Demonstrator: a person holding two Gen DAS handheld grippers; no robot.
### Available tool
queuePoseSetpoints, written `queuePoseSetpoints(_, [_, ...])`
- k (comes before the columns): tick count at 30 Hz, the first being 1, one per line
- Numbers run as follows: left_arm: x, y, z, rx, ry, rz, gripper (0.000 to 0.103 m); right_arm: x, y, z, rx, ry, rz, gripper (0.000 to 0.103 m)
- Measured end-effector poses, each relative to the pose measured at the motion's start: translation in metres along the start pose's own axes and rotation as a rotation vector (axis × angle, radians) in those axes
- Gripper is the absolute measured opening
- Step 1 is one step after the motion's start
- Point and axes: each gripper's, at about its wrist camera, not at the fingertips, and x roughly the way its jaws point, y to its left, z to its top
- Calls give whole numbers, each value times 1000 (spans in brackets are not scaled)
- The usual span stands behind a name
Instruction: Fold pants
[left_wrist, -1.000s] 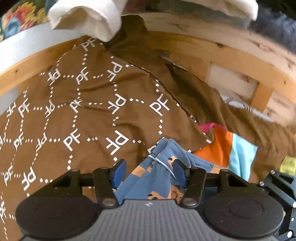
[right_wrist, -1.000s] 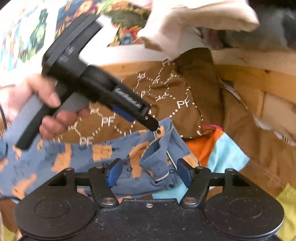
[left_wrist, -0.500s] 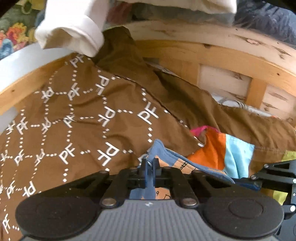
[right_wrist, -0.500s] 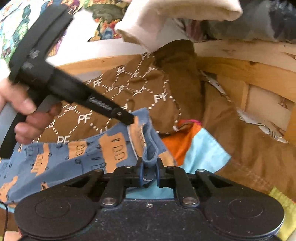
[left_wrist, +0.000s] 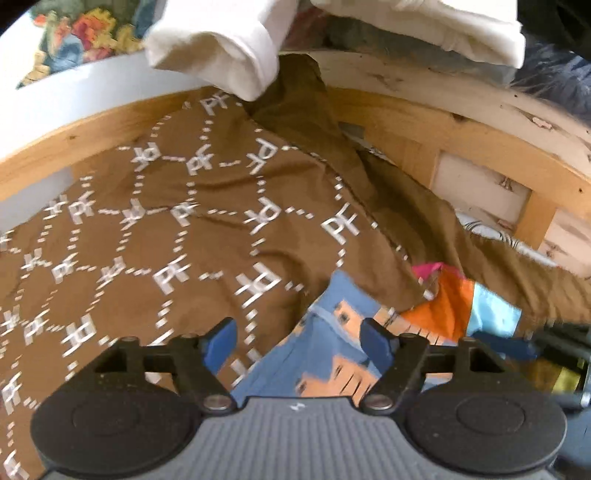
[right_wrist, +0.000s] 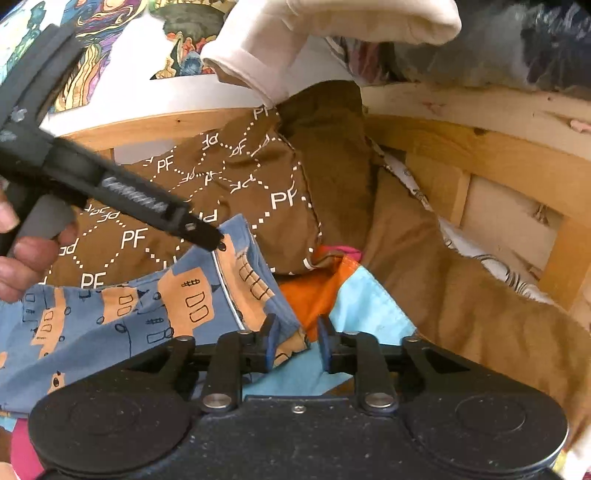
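Observation:
The blue pants with orange house prints (right_wrist: 122, 325) lie on a brown "PF" blanket (left_wrist: 177, 229). In the left wrist view the pants' edge (left_wrist: 332, 350) sits between the spread fingers of my left gripper (left_wrist: 298, 338), which is open. My left gripper also shows in the right wrist view (right_wrist: 207, 236), its tip at the pants' upper edge. My right gripper (right_wrist: 297, 345) has its jaws partly apart, with a corner of the pants (right_wrist: 291, 347) lying loose between them.
A wooden bed frame (left_wrist: 461, 147) curves behind the blanket. White clothing (left_wrist: 229, 48) hangs over its top edge. An orange and light-blue patchwork cloth (right_wrist: 354, 295) lies under the pants. A hand (right_wrist: 26, 258) holds the left gripper.
Both grippers were shut on the pants half a second ago. Now both have opened and let go of the fabric, the left wide, the right partly.

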Motion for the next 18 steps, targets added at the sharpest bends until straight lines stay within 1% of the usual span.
queuePoseSetpoints(1, [-8, 1, -9, -2, -12, 16, 87, -2, 1, 0, -7, -8, 1, 38])
queuePoseSetpoints(2, [-15, 1, -17, -2, -19, 27, 90, -3, 2, 1, -17, -19, 3, 42])
queuePoseSetpoints(4, [-30, 1, -40, 8, -19, 56, 90, -5, 4, 3, -36, -37, 12, 58])
queuePoseSetpoints(5, [-37, 1, -49, 11, -15, 70, 91, -6, 5, 4, -45, -44, 20, 61])
queuePoseSetpoints(6, [-45, 0, -63, 15, -7, 92, 92, -6, 6, 4, -55, -45, 25, 67])
queuePoseSetpoints(7, [-51, -1, -76, 19, 2, 113, 93, -4, 7, 4, -66, -36, 24, 70])
queuePoseSetpoints(8, [-56, -1, -87, 27, 12, 134, 94, 0, 8, 3, -81, -13, 19, 75])
queuePoseSetpoints(10, [-63, -7, -115, 71, 43, 196, 94, 9, 11, -2, -130, 59, -17, 77])
queuePoseSetpoints(12, [-67, -12, -137, 112, 77, 250, 95, 6, 17, -8, -203, 66, -43, 77])
queuePoseSetpoints(13, [-72, -14, -150, 115, 82, 270, 96, 3, 20, -10, -227, 67, -53, 77])
queuePoseSetpoints(15, [-85, -11, -165, 59, 72, 280, 100, -3, 25, -12, -262, 69, -59, 81])
queuePoseSetpoints(18, [-102, 0, -174, -77, 102, 268, 101, -12, 32, -10, -278, 45, -40, 86])
